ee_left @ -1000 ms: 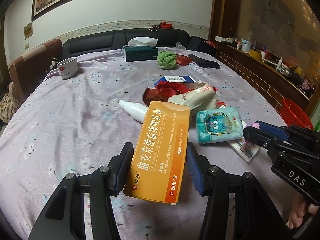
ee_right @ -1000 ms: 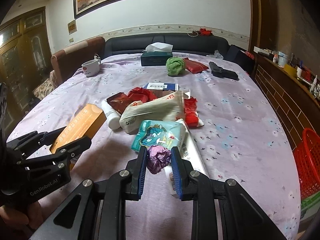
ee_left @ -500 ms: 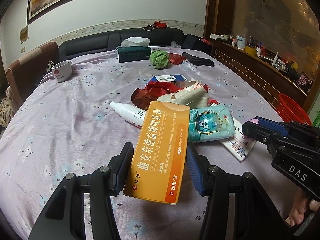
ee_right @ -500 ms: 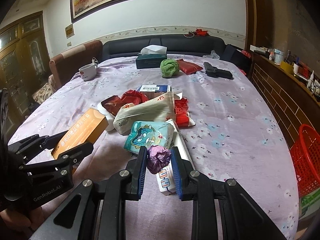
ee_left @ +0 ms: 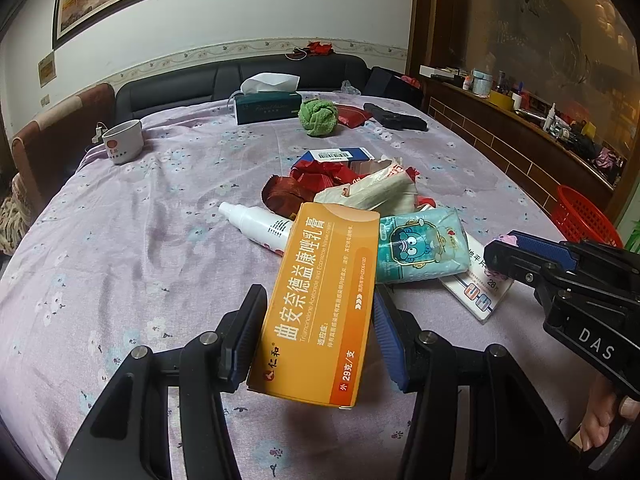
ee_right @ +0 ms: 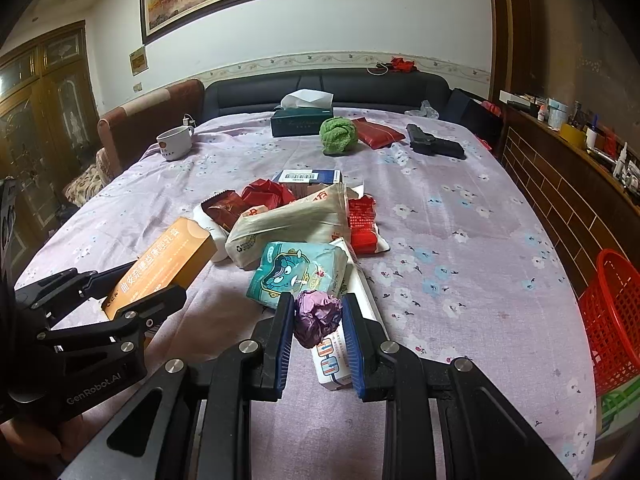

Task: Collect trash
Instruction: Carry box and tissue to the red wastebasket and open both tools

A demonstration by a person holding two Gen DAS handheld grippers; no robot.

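Observation:
My left gripper [ee_left: 318, 294] is shut on an orange medicine box [ee_left: 324, 304], held tilted above the purple flowered tablecloth [ee_left: 120, 260]. In the right wrist view, the same left gripper [ee_right: 136, 284] and orange box [ee_right: 176, 248] show at the left. My right gripper [ee_right: 317, 300] is shut on a crumpled purple foil wrapper [ee_right: 318, 318]. The right gripper [ee_left: 504, 242] reaches in from the right of the left wrist view. Beyond both lies a trash pile: a teal tissue pack [ee_right: 296, 272], a beige bag [ee_right: 288, 220], red wrappers [ee_right: 264, 194], a white spray bottle [ee_left: 256, 220] and a white carton [ee_right: 340, 360].
A red mesh basket [ee_right: 616, 312] stands off the table's right edge. At the far end of the table are a mug [ee_right: 174, 142], a green tissue box [ee_right: 300, 120], a green cloth ball [ee_right: 338, 134], a red packet [ee_right: 378, 132] and a black pistol-shaped object [ee_right: 434, 144]. A dark sofa runs behind.
Both grippers keep their hold. The views have drifted slightly, with the pile sliding a little to the left in each frame.

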